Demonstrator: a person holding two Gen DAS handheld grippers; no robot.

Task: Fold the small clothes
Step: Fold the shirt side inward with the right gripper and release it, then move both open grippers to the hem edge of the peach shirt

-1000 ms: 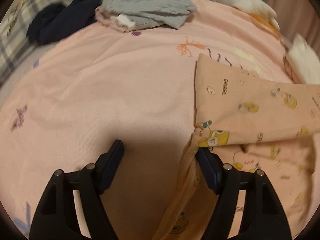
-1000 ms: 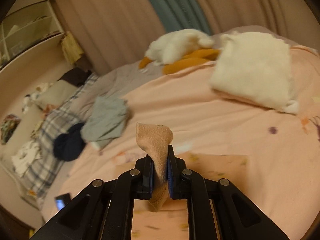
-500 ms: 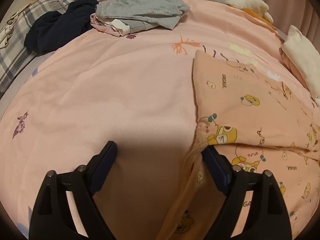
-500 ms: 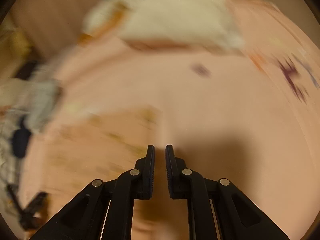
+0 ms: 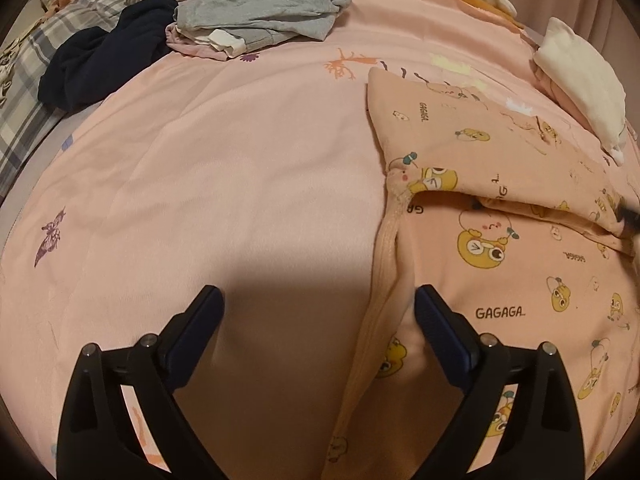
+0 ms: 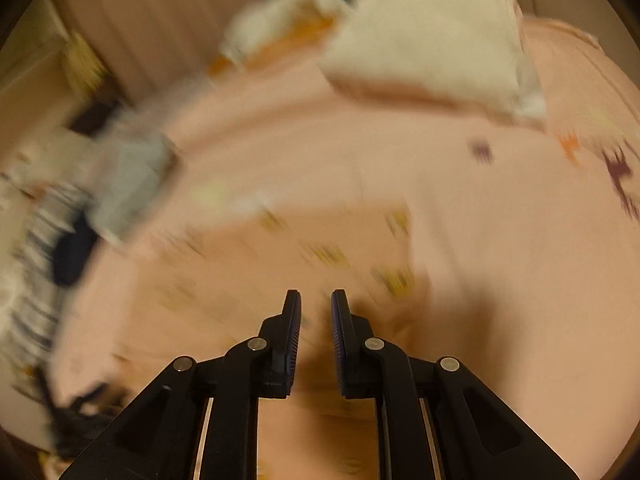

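A small peach garment (image 5: 500,208) printed with yellow cartoon figures lies on the pink bed sheet (image 5: 224,184), its upper part folded over the lower. My left gripper (image 5: 318,304) is open and empty just above the sheet; the garment's ribbed edge (image 5: 386,264) runs up between its fingers, close to the right one. My right gripper (image 6: 316,308) has its jaws a small gap apart with nothing between them. It hovers over the garment (image 6: 328,256), which is blurred in the right wrist view.
A pile of grey and pale clothes (image 5: 256,20) and a dark navy garment (image 5: 104,64) lie at the far left of the bed. A folded white item (image 5: 580,80) sits at the far right. A plaid blanket (image 5: 24,120) runs along the left edge.
My right gripper let go of the garment's folded end and is now empty, swinging over the bed. My left gripper opened wider and drew back a little.
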